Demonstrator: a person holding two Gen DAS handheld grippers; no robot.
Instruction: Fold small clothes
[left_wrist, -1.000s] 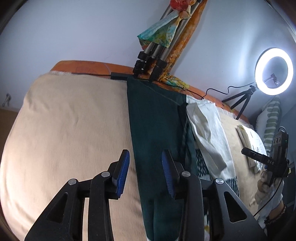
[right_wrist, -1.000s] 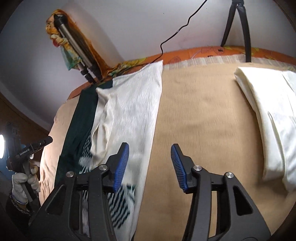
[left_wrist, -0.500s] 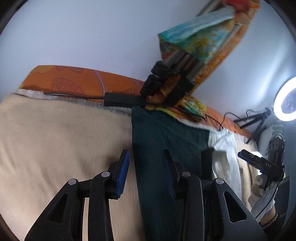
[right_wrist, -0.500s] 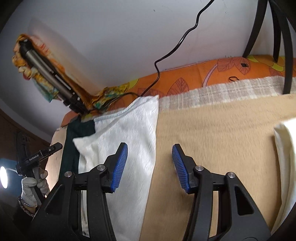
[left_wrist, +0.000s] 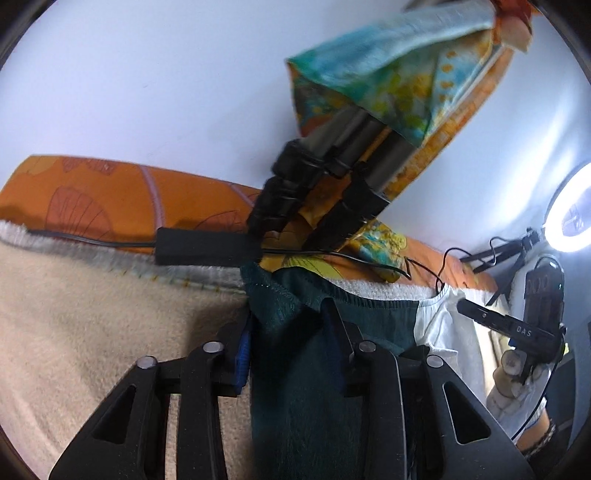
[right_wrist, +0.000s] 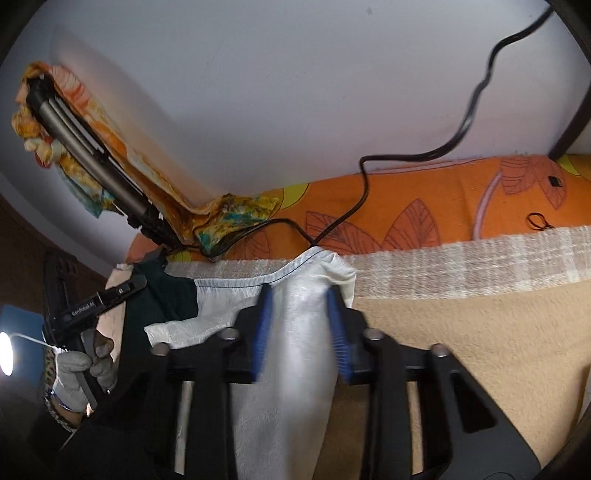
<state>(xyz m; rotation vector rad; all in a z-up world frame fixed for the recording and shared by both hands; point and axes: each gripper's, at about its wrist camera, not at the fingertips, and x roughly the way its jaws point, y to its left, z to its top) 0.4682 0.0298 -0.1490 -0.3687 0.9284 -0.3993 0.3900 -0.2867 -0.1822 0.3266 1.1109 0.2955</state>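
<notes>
left wrist view: dark green cloth (left_wrist: 295, 387) is pinched at lower centre by the closing left claw (left_wrist: 290, 347), on the beige blanket (left_wrist: 92, 332) | right wrist view: white cloth (right_wrist: 295, 350) is gripped at centre by the closing right claw (right_wrist: 300, 325)

Two close fisheye views, one from each wrist, look forward and down along the jaws to the bed's far edge. Both share the wall (left_wrist: 147, 92), orange sheet (right_wrist: 424, 206) and tripod (left_wrist: 332, 173).

A white wall (left_wrist: 155, 85) backs the beige-blanketed bed (left_wrist: 85, 317), ring light (left_wrist: 570, 218) glowing.
</notes>
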